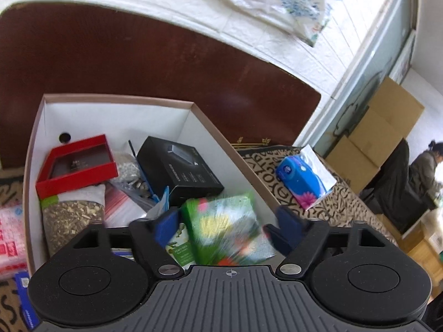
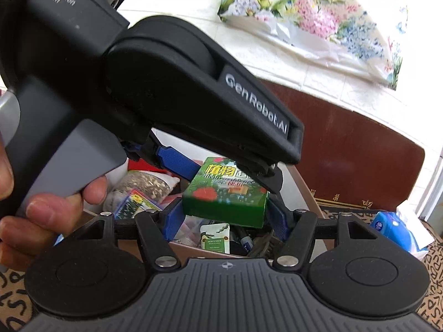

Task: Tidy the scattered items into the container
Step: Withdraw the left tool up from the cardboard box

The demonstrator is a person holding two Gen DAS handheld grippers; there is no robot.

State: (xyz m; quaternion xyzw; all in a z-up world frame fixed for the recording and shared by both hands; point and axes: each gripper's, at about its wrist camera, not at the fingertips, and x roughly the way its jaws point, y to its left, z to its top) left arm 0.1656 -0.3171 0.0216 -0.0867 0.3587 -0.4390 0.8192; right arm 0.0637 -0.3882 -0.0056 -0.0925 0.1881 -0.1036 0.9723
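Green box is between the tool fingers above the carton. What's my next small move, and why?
Probably draw the left tool back and clear. Its pads look apart from the green box, which is over the open container, so it seems released. The blue tissue pack lies outside on the patterned cloth, likely next.

A green box (image 2: pixel 225 191) printed with red flowers and yellow characters hangs tilted over the near right corner of the open cardboard container (image 1: pixel 210 119); it looks motion-blurred, so whether anything touches it is unclear. Inside the container lie a red tray (image 1: pixel 76 166), a black box (image 1: pixel 180 167) and bagged goods. A blue tissue pack (image 1: pixel 304 177) lies outside, to the right.
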